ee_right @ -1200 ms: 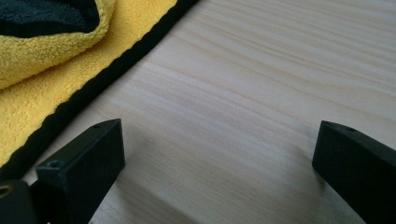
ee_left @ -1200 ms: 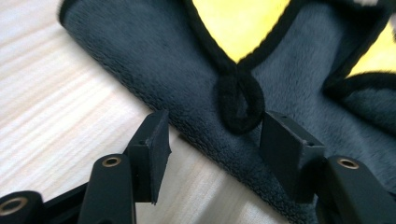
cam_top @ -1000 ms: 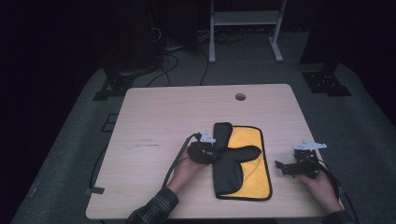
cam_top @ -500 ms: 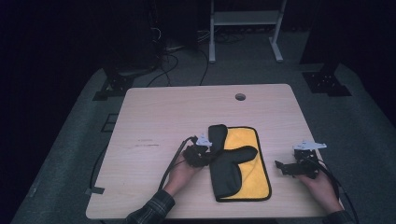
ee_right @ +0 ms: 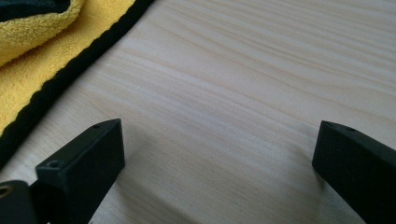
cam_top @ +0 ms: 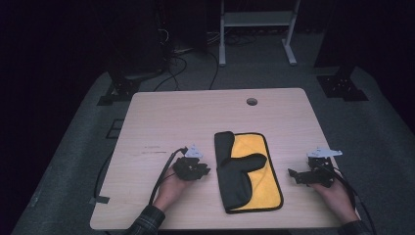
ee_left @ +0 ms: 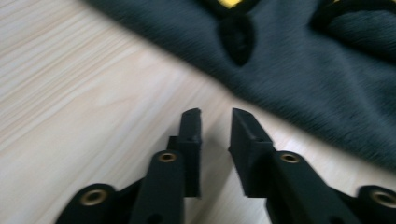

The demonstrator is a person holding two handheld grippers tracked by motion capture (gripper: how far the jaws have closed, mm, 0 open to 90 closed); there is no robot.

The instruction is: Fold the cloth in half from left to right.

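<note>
A yellow cloth point(cam_top: 257, 188) with a black edge lies on the wooden table point(cam_top: 171, 117), its dark grey side point(cam_top: 234, 166) folded over the left half. My left gripper point(cam_top: 205, 171) rests just left of the cloth, apart from it. In the left gripper view the jaws point(ee_left: 215, 116) stand a narrow gap apart over bare wood, having just been opening, with nothing between them and the dark cloth point(ee_left: 299, 70) ahead. My right gripper point(cam_top: 293, 175) sits right of the cloth, open wide point(ee_right: 219, 135) over bare wood, with the cloth's yellow corner point(ee_right: 32, 46) at the upper left.
A small round hole point(cam_top: 251, 102) sits near the table's far edge. A cable point(cam_top: 164, 176) trails from the left gripper toward the front edge. A white metal frame point(cam_top: 254, 19) and cables stand on the dark floor behind the table.
My left gripper has drawn back to the left, away from the cloth. The dark fold it was at now lies flat on the yellow side. The right gripper has stayed put.
</note>
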